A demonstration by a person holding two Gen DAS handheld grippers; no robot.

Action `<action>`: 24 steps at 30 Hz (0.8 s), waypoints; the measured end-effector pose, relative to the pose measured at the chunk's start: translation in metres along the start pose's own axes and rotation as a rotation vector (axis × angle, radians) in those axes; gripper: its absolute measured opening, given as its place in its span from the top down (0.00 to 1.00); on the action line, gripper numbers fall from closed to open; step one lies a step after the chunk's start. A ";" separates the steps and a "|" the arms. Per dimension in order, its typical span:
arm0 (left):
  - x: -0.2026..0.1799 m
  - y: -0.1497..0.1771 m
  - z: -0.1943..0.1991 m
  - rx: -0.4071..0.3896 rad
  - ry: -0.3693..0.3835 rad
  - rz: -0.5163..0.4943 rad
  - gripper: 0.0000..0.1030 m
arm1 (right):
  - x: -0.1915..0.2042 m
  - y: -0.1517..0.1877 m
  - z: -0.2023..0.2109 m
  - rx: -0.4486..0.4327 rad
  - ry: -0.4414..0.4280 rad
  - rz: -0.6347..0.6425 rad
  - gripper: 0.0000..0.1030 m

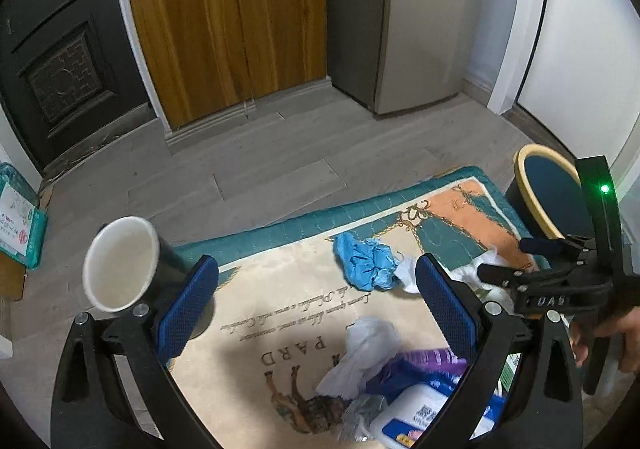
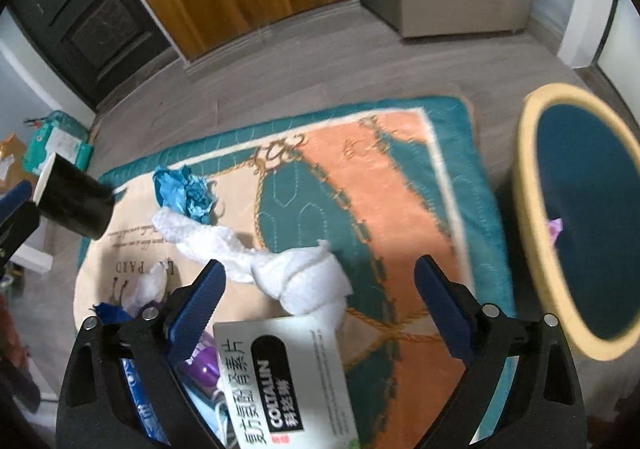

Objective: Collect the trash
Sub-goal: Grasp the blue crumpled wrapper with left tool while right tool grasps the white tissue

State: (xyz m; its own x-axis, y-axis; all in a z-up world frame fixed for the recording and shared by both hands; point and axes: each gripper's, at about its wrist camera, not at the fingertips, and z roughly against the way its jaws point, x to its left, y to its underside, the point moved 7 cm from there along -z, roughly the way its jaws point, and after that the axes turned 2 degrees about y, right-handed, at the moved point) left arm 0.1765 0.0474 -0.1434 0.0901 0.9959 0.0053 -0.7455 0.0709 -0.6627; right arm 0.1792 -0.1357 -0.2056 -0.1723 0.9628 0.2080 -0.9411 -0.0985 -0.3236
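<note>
Both open, nothing clamped: left gripper [image 1: 316, 285], right gripper [image 2: 320, 289]. Twisted white paper towel [image 2: 256, 257] lies on patterned teal-and-orange mat [image 2: 400, 177], long axis diagonal, knotted end toward right gripper. Black paper cup [image 1: 132, 269] tipped, white mouth facing left camera.

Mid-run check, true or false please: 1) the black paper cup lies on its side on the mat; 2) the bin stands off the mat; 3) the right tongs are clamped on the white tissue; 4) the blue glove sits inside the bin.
1) True: the black paper cup lies tipped on the mat.
2) True: the bin stands on the floor beside the mat's edge.
3) False: the right tongs are open, above the white tissue, not pressing it.
4) False: the blue glove lies on the mat, beside the tissue.
</note>
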 end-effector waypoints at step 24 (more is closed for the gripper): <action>-0.049 0.001 -0.072 0.155 -0.053 -0.085 0.06 | -0.080 -0.042 0.125 -0.189 0.002 -0.041 0.71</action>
State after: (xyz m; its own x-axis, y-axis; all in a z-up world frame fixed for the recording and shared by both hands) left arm 0.2188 -0.0050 -0.1984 0.1251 0.9872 0.0990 -0.8302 0.1588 -0.5344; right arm 0.1957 -0.2403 -0.0935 -0.1340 0.9655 0.2233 -0.8759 -0.0100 -0.4824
